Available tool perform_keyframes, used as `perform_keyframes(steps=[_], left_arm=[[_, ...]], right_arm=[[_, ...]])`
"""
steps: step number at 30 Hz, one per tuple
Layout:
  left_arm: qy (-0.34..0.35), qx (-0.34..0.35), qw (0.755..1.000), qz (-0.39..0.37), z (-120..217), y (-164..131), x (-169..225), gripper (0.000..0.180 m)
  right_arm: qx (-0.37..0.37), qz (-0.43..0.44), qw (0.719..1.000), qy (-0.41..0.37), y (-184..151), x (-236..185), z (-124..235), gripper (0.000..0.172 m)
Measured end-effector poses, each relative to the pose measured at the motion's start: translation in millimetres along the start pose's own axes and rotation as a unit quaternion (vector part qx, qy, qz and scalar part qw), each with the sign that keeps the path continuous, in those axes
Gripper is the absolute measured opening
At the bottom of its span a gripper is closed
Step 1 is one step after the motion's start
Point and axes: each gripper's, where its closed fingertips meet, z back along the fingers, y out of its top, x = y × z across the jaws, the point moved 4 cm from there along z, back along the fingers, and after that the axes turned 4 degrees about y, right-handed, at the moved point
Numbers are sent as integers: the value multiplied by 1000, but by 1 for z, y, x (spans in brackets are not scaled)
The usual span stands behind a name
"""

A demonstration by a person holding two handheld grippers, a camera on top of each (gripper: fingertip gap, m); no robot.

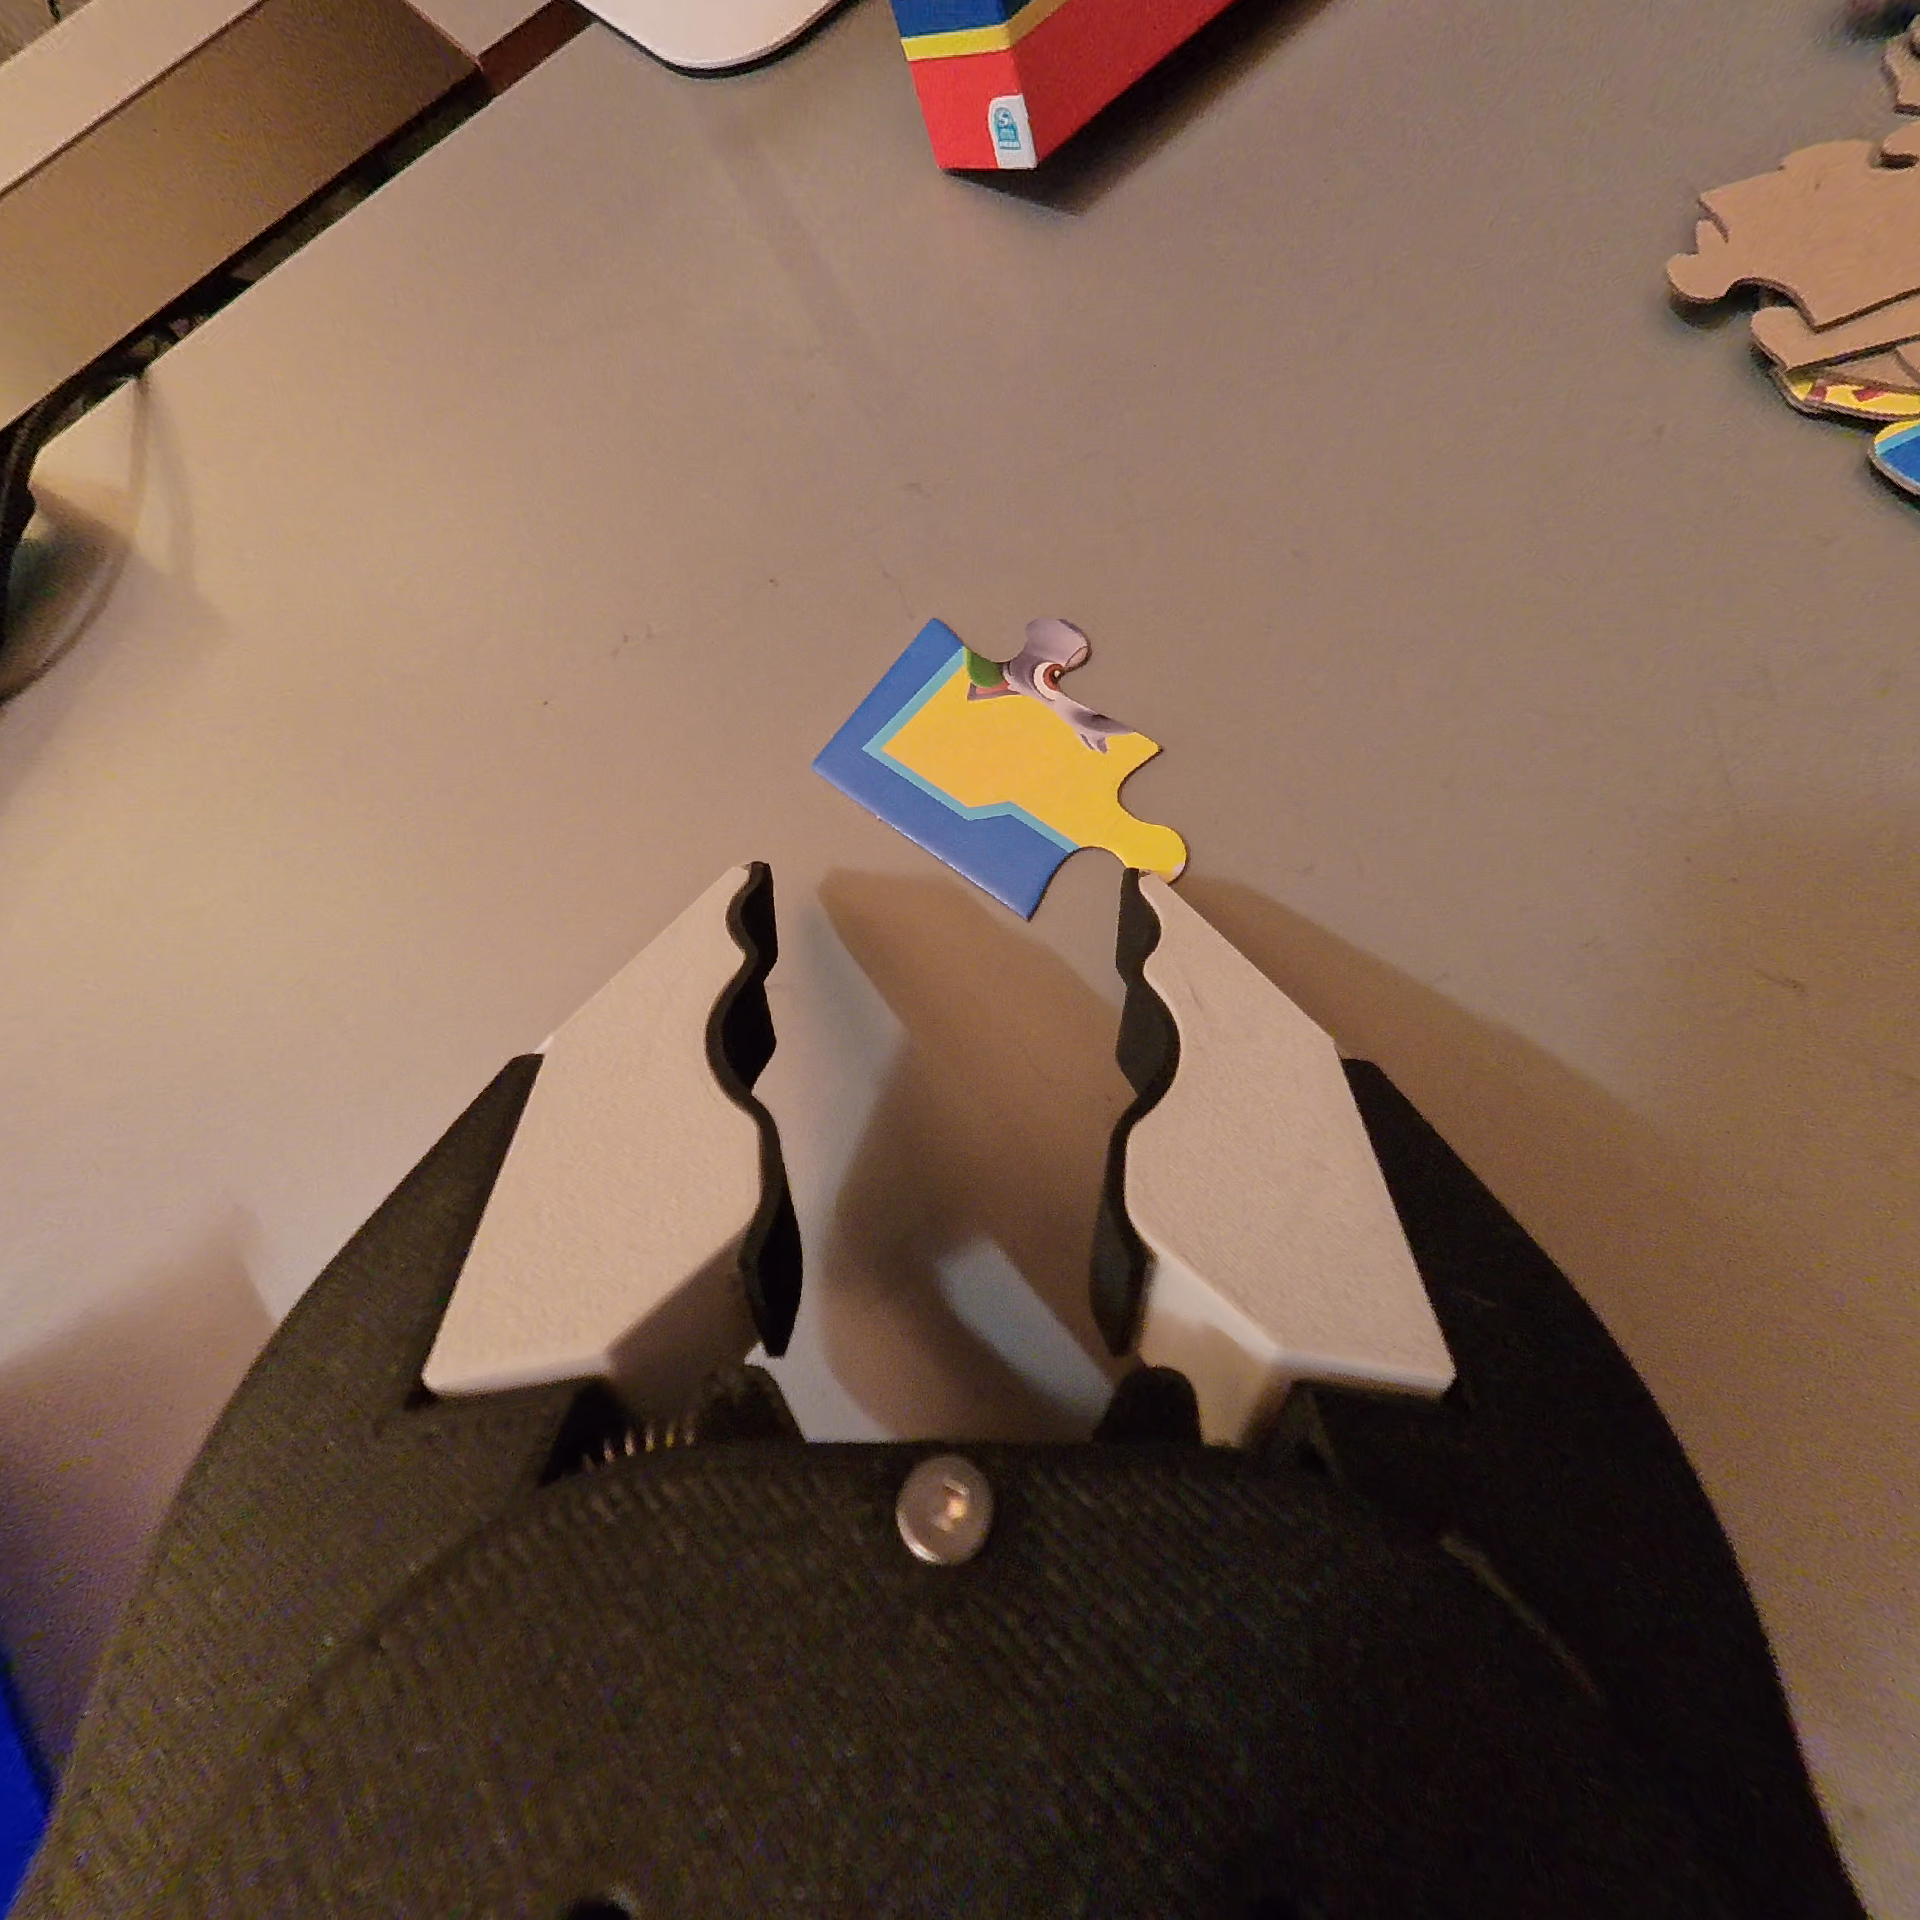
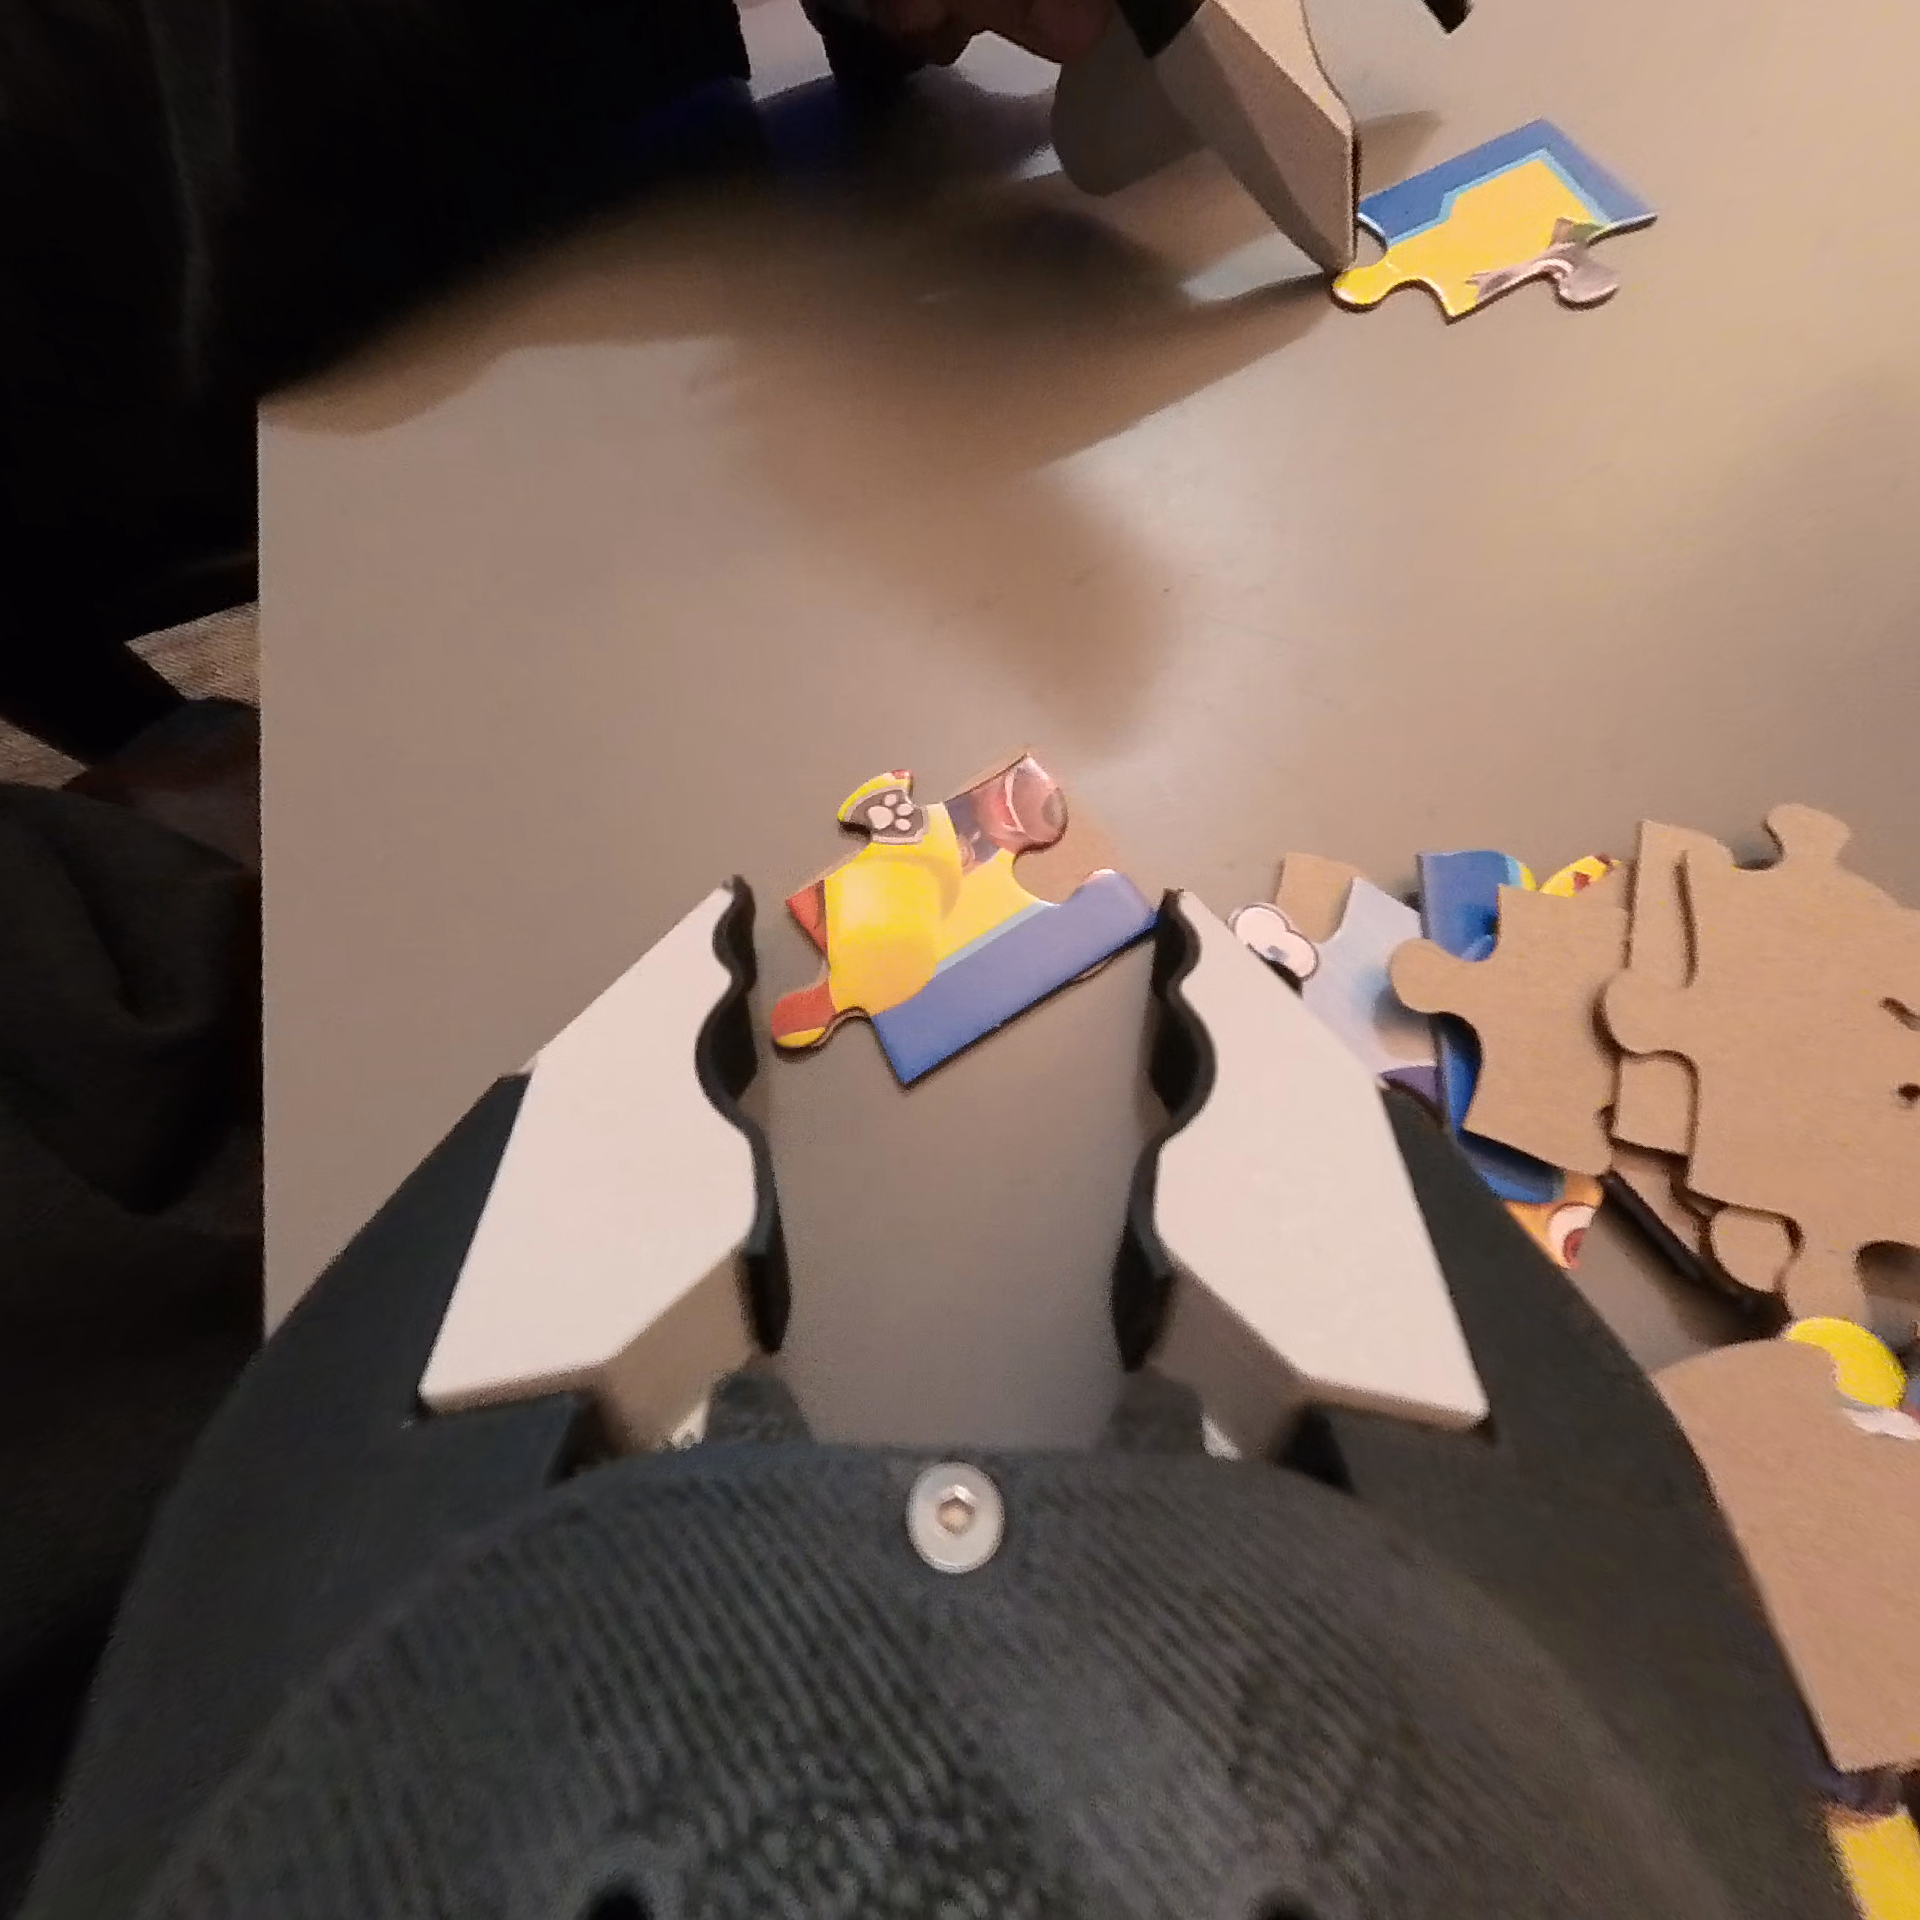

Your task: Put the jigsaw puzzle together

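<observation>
Lying flat and face up on the grey worktop [image 1: 1351,644]: blue-and-yellow corner puzzle piece [image 1: 992,774] (one knob beside a fingertip), yellow-and-blue edge puzzle piece [image 2: 951,925] between open fingers [image 2: 1179,940].

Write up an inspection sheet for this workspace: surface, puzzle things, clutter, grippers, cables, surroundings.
Surface: grey tabletop, matte, faintly marked.
Puzzle things: blue-and-yellow corner piece face up, flat on the table; yellow-and-blue piece face up; heap of loose pieces, mostly brown backs up; red puzzle box at the far edge.
Clutter: white object beside the box, cut off by the frame.
Grippers: left gripper open, one fingertip at the corner piece's yellow tab; right gripper open, the yellow-and-blue piece between its fingertips, not clamped.
Cables: nothing seen.
Surroundings: beige furniture beyond the table; dark beyond the near edge.
</observation>
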Motion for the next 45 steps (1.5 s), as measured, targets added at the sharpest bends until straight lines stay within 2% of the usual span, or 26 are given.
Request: perform_keyframes(steps=[2,5,16,19,21,26,30,36,45], left_arm=[[0,0,1000,0,0,0,0,65],[0,0,1000,-1,0,0,0,64],[-1,0,1000,-1,0,0,0,64],[-2,0,1000,-1,0,0,0,64],[-2,0,1000,1,0,0,0,64],[-2,0,1000,2,0,0,0,64],[0,0,1000,1,0,0,0,64],[5,4,1000,-1,1,1,0,64],[9,12,1000,-11,2,2,1,64]], right_arm=[[-6,11,1000,-17,-1,2,-1,80],[-15,26,999,-31,-2,3,-2,74],[16,25,999,-15,3,1,5,67],[28,21,999,-18,3,3,17,67],[28,23,998,-48,0,9,35,67],[13,-26,988,-149,-43,41,103,67],[5,-90,983,-162,-84,58,138,67],[-52,-98,974,-197,-118,64,157,67],[-33,-111,971,-208,-127,67,167,68]])
